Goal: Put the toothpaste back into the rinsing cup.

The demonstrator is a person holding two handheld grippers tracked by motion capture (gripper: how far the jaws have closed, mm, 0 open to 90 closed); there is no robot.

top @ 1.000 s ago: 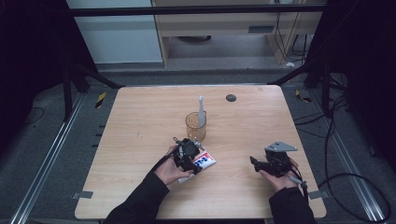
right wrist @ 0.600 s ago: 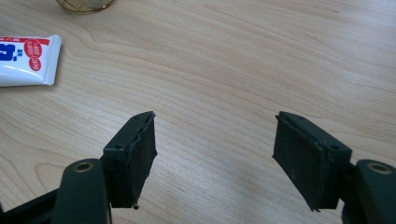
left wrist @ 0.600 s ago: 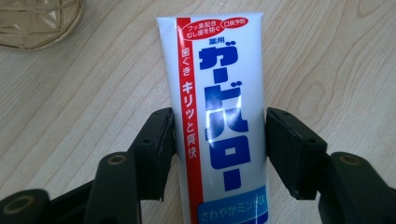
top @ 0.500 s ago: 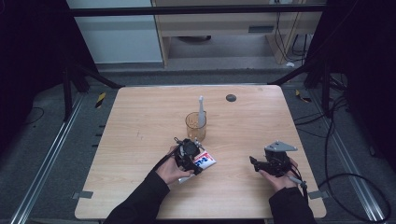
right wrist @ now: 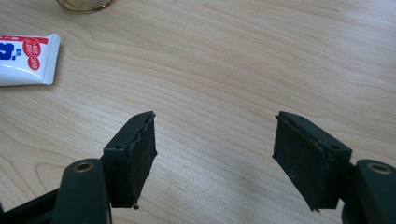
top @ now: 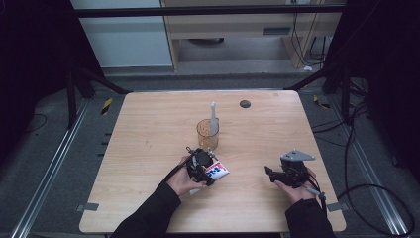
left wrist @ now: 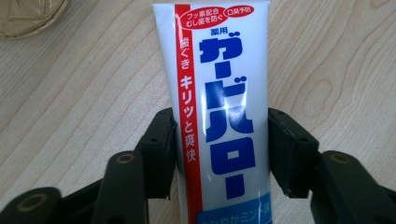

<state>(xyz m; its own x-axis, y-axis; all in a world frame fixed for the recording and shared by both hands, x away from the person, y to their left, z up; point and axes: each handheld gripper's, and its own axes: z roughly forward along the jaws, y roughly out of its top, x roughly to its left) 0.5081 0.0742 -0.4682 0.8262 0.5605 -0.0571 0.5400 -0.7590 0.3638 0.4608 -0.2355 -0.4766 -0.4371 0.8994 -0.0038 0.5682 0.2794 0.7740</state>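
A white toothpaste tube [top: 219, 171] with red and blue print lies flat on the wooden table [top: 148, 148], near the front middle. My left gripper [top: 211, 172] lies over its lower part. In the left gripper view the tube [left wrist: 224, 93] runs up between the jaws, which have just been closing, and both pads [left wrist: 163, 149] now touch its sides. My right gripper [top: 270, 173] rests to the right near the front edge, apart from the tube. Its jaws [right wrist: 215, 154] stand open over bare wood, and the tube's flat end [right wrist: 23, 58] shows at the far left.
An amber plastic cup [top: 207, 134] stands just behind the left gripper with a white toothbrush [top: 213, 116] upright in it. A small dark disc [top: 244, 103] lies near the table's far edge. Cables run along the floor at the right.
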